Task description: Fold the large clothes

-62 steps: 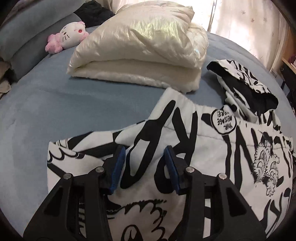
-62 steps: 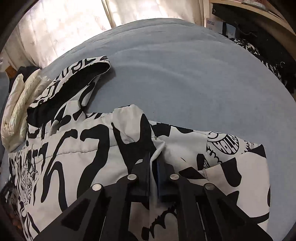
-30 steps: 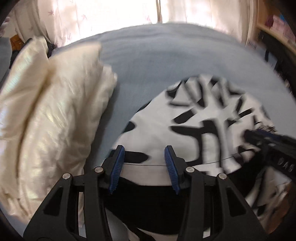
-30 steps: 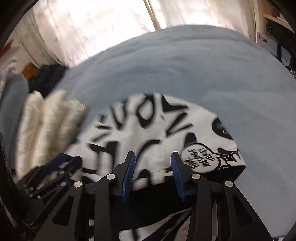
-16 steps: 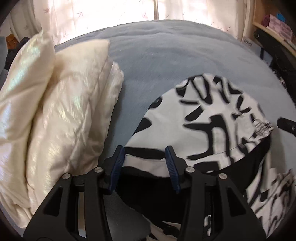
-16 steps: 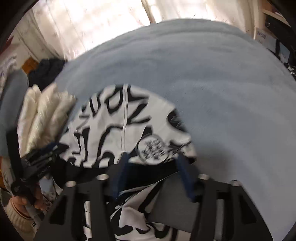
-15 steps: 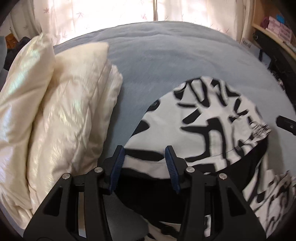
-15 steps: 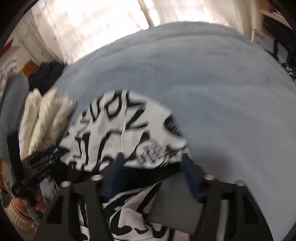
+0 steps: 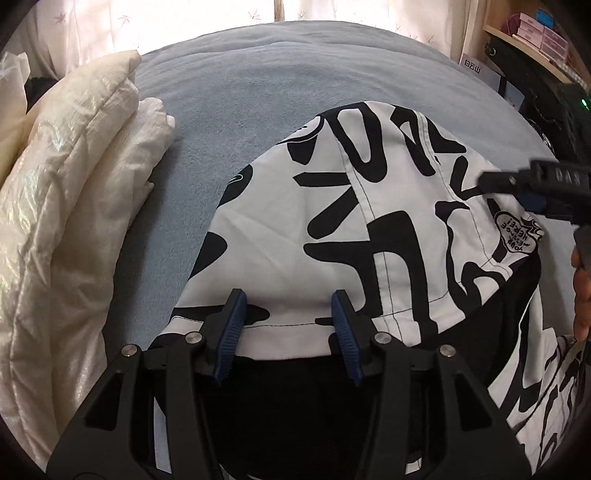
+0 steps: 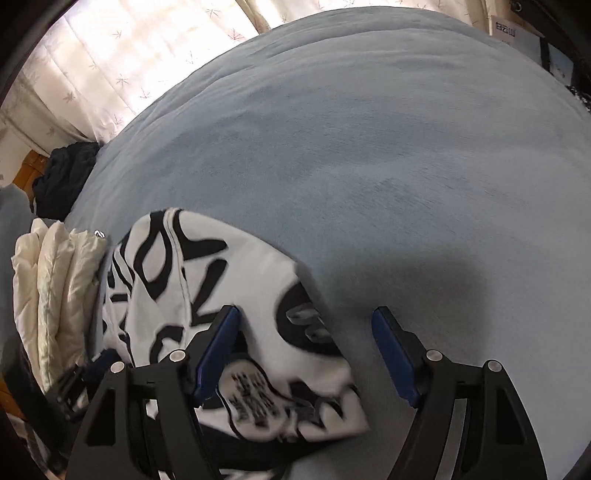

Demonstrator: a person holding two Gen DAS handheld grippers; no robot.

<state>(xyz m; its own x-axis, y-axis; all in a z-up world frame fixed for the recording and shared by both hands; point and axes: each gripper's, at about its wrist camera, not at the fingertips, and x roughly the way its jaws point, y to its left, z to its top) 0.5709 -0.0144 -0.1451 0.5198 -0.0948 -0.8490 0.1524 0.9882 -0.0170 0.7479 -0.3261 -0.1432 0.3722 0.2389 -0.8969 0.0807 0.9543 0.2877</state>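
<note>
A white jacket with bold black print (image 9: 373, 236) lies on the blue bed, its hood spread flat ahead of me and its black lining (image 9: 295, 398) showing near the camera. My left gripper (image 9: 288, 325) is open, its fingers straddling the hood's near hem. The right gripper reaches in over the hood's right edge in the left wrist view (image 9: 535, 188). In the right wrist view the right gripper (image 10: 306, 350) is wide open over the hood's corner (image 10: 258, 332), with the left pad over the cloth and the right pad over bare bed.
A folded cream puffer jacket (image 9: 70, 206) lies on the left of the bed, also at the left in the right wrist view (image 10: 55, 291). The blue bedcover (image 10: 369, 147) stretches beyond. Curtains (image 9: 184, 22) hang at the back. Shelves (image 9: 532, 33) stand at the right. Dark clothes (image 10: 62, 177) sit at the bed's far corner.
Both grippers moved from the jacket body up to the hood. The right gripper has opened wider over the hood's corner. The hood now lies spread flatter.
</note>
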